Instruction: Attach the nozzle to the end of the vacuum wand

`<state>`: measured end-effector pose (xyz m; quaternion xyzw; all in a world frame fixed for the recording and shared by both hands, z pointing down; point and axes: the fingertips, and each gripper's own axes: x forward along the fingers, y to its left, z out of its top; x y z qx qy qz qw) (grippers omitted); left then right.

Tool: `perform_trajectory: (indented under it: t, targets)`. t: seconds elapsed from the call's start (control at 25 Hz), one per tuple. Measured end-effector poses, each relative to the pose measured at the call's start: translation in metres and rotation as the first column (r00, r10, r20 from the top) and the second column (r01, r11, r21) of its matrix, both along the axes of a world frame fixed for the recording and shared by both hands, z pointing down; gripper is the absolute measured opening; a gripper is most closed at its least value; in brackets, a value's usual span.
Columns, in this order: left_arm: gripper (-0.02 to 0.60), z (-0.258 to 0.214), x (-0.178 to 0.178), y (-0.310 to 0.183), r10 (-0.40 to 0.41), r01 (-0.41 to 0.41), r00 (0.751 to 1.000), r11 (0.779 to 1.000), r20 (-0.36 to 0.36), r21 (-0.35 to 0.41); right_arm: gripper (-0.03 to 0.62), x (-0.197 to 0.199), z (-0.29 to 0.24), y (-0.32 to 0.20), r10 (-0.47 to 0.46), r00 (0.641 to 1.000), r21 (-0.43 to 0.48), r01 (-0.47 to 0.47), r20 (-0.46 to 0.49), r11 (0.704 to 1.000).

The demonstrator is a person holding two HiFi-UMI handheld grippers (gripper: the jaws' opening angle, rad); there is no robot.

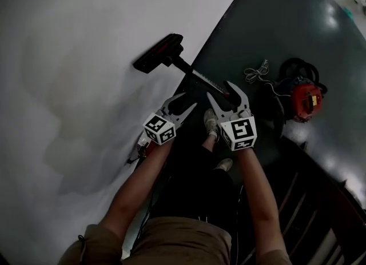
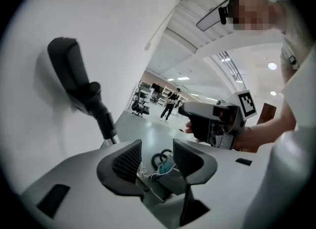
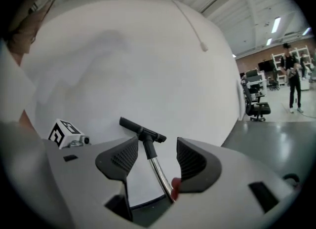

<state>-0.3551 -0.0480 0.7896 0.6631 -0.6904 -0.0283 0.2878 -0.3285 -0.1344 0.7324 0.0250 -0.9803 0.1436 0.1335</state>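
A black floor nozzle [image 1: 159,52] lies on the white surface, joined to the chrome wand [image 1: 197,76] that runs back toward me. My right gripper [image 1: 220,91] hovers over the wand's near end, jaws open. In the right gripper view the wand [image 3: 159,173] and nozzle [image 3: 142,129] show between the pads [image 3: 123,156] without touching them. My left gripper [image 1: 187,100] is just left of the wand, open and empty. In the left gripper view the nozzle [image 2: 69,70] stands at upper left, and the right gripper [image 2: 217,122] is to the right.
A red vacuum body [image 1: 303,99] with a black hose and a white cord [image 1: 256,74] sits on the dark floor at the right. My feet [image 1: 211,124] are below the grippers. A dark slatted frame [image 1: 320,201] is at lower right. People and an office chair [image 3: 256,107] are far off.
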Motion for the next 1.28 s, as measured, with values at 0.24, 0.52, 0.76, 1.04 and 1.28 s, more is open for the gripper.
perform_trajectory:
  t: [0.24,0.52,0.76,1.04,1.28]
  targets:
    - [0.192,-0.107,0.085,-0.007,0.049,-0.052,0.998,0.992,0.03,0.119,0.236,0.166,-0.096,-0.025,0.183,0.982,-0.118,-0.176,0.052,0.977]
    - [0.192,-0.244,0.2,-0.021,0.168,-0.18,0.983,0.947,0.07,0.265,0.236,0.347,-0.237,-0.05,0.4,0.911,-0.096,-0.391,0.099,0.915]
    - [0.192,-0.336,0.288,-0.004,0.298,-0.319,0.948,0.886,0.115,0.336,0.235,0.495,-0.339,-0.022,0.558,0.811,-0.101,-0.55,0.174,0.829]
    - [0.192,-0.43,0.352,0.019,0.389,-0.445,0.895,0.79,0.216,0.422,0.195,0.615,-0.412,0.039,0.625,0.743,0.002,-0.644,0.238,0.765]
    - [0.192,-0.456,0.368,0.04,0.441,-0.504,0.863,0.74,0.245,0.444,0.189,0.665,-0.432,0.079,0.674,0.698,0.053,-0.703,0.241,0.709]
